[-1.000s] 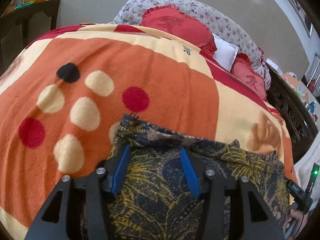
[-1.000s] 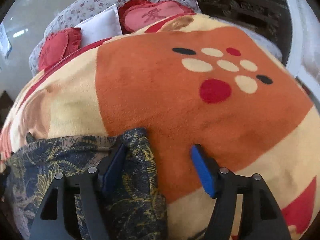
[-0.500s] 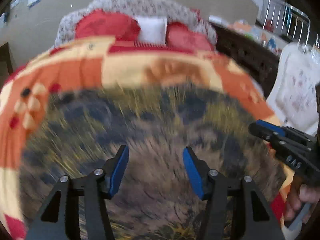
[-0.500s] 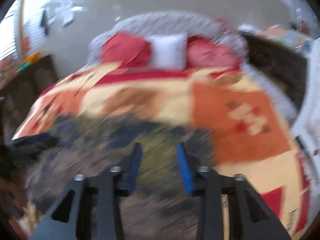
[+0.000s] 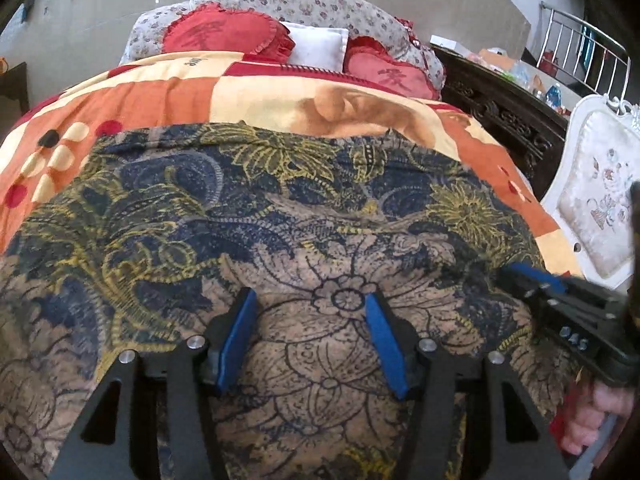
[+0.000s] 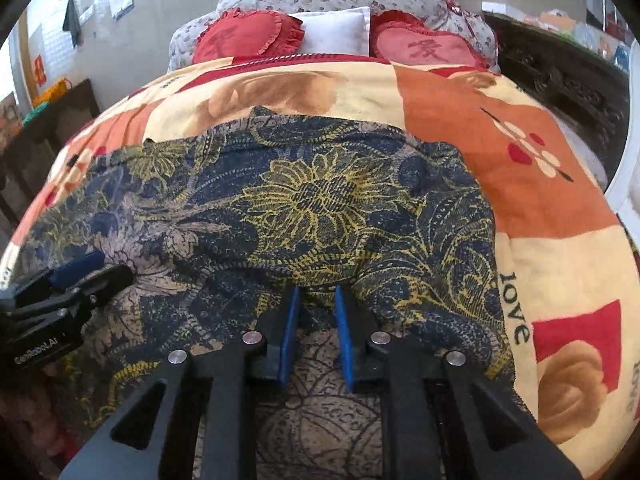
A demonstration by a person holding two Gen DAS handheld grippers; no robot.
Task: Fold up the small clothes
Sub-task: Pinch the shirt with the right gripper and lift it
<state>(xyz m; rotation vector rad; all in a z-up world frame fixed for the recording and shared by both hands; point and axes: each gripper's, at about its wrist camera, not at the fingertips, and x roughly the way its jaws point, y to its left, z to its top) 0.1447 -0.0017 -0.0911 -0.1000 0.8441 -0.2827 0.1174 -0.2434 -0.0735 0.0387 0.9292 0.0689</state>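
Note:
A dark blue garment [image 5: 248, 208] with yellow and tan flower print lies spread on the bed's orange blanket [image 5: 168, 92]. It also shows in the right wrist view [image 6: 320, 200]. My left gripper [image 5: 310, 312] is open over the garment's near tan part. My right gripper [image 6: 316, 304] has its jaws narrowed to a small gap with a ridge of the garment at the tips; I cannot tell if it grips the cloth. Each gripper shows at the edge of the other's view: the right one [image 5: 532, 276], the left one [image 6: 76, 268].
Red heart pillows [image 5: 224, 34] and a white pillow [image 5: 316, 46] lie at the bed's head. A dark carved wooden frame [image 5: 508, 116] runs along the right side. A white padded chair [image 5: 596, 208] stands at the right. Dark furniture [image 6: 44, 140] stands at the left.
Both grippers pulled back from the garment's far corners toward its near edge. The garment now lies spread flat. The right jaws have narrowed; the left stays open.

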